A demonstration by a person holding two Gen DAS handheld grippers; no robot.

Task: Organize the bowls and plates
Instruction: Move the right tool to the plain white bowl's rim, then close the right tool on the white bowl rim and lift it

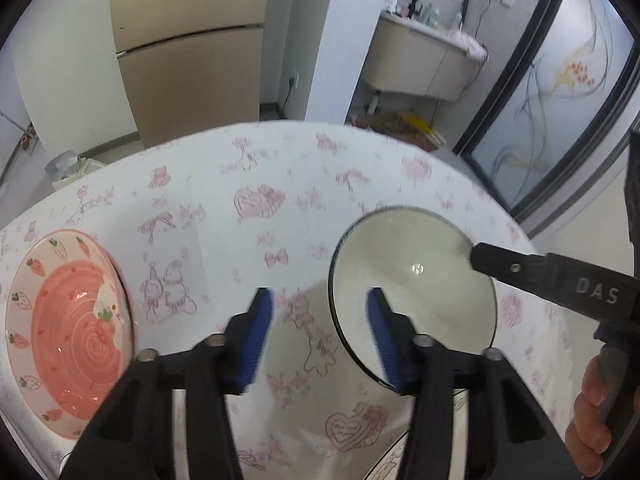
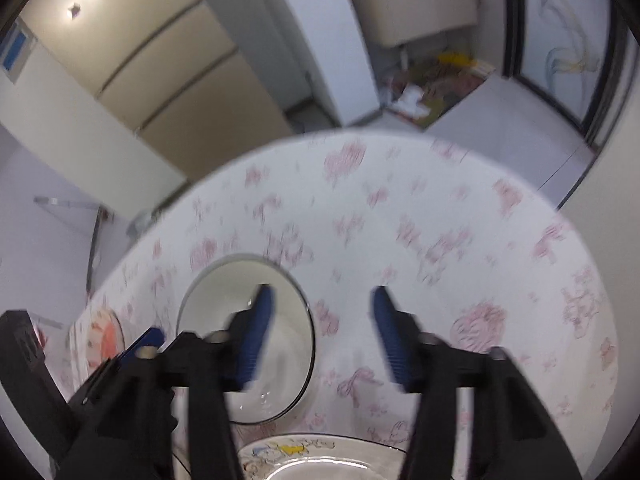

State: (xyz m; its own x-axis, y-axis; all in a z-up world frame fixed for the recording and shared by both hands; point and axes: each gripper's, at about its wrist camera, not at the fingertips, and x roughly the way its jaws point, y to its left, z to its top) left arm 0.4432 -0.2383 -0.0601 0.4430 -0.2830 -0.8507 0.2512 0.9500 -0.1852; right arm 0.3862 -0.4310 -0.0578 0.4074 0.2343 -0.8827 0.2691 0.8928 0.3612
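Grippers left (image 1: 320, 336), right (image 2: 322, 336) agape; white bowl (image 1: 412, 280) free.

On my left wrist view, the strawberry bowl (image 1: 72, 332) sits on the table (image 1: 280, 184) at the frame's left edge, well apart from the plain bowl (image 1: 412, 292) at centre right. On my right wrist view, a cartoon plate (image 2: 304, 456) lies at the bottom edge, just below the plain bowl (image 2: 248, 340).

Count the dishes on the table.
3: a pink strawberry bowl at the left, a pale bowl in the middle with the right gripper over it, and a cartoon plate nearest the camera, partly hidden.
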